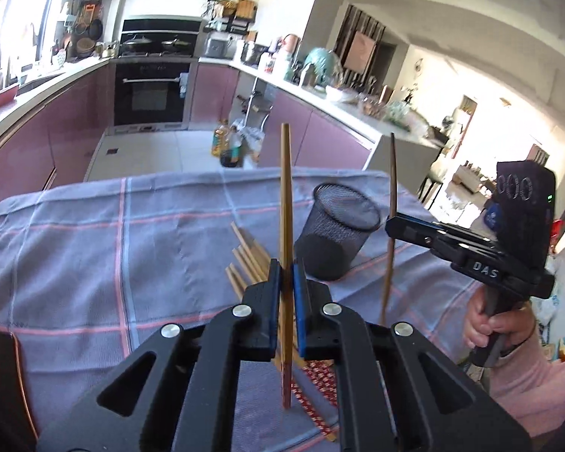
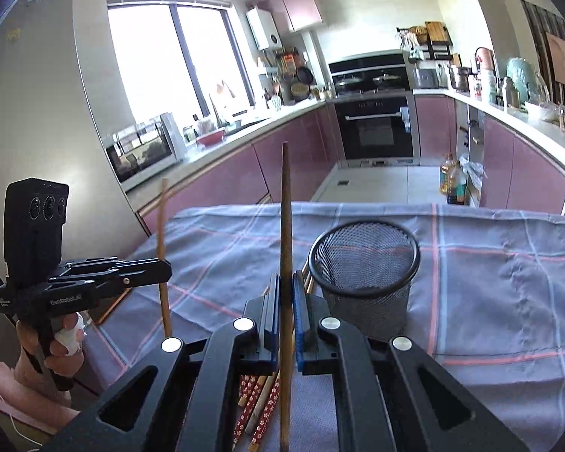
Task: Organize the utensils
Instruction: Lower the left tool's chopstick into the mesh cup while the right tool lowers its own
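Note:
My left gripper [image 1: 286,275] is shut on a wooden chopstick [image 1: 285,203] held upright above the table. My right gripper [image 2: 285,290] is shut on a darker wooden chopstick [image 2: 285,218], also upright. Each gripper shows in the other's view: the right gripper [image 1: 390,226] with its chopstick [image 1: 391,177], the left gripper [image 2: 165,267] with its chopstick [image 2: 163,218]. A black mesh cup [image 1: 337,229] stands on the cloth just right of centre, and in the right wrist view [image 2: 365,267] it looks empty. Several chopsticks [image 1: 246,260] lie on the cloth beneath the grippers, some with red patterned ends [image 2: 250,406].
The table carries a grey-blue checked cloth [image 1: 132,248]. Behind it is a kitchen with pink cabinets [image 1: 64,120], an oven [image 1: 150,94] and oil bottles on the floor [image 1: 226,143]. A fridge [image 2: 49,113] stands at the left in the right wrist view.

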A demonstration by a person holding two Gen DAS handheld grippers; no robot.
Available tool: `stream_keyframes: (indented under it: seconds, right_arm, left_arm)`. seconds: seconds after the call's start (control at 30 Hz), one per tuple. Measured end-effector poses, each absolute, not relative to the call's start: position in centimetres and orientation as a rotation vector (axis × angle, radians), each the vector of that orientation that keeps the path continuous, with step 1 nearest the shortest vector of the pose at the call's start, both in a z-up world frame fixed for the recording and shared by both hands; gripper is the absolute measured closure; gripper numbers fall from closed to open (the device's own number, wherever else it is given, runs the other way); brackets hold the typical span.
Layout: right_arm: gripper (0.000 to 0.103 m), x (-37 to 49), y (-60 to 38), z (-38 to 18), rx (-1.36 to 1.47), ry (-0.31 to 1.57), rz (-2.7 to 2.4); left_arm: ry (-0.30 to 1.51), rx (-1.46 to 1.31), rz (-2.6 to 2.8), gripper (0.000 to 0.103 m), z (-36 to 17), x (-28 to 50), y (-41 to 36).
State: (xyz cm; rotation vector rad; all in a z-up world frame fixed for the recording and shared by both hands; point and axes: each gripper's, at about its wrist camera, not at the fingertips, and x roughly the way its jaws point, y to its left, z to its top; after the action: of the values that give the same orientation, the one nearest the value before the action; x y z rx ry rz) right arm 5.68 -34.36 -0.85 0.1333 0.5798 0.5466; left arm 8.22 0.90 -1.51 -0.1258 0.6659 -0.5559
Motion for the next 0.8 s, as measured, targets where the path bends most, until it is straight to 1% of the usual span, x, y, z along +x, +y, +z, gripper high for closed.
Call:
stream_keyframes:
  seconds: [0.3,0.53,0.67,0.8]
  right_arm:
    - [0.098,6.6,-36.8,4.6,0.16,0.424,0.555]
    - [0.098,8.3,-37.8,8.3,0.122,0.346,0.532]
    - [0.098,9.4,-38.6,8.6,0.096,0.33,0.494]
    - [0.098,11.1,-38.9,7.1,0.072,0.384,0.466]
  left_arm:
    - [0.507,-0.203,-0.625,0.096,5.4,8.0,1.2]
    - [0.42,-0.209,-0.66,0.096,10.4,9.6,-1.8]
    - [0.407,-0.201,-0.662,0.096,11.8,10.8,-3.9]
    - [0.416,-0.179,-0.635,0.096,11.8,11.9,-6.2]
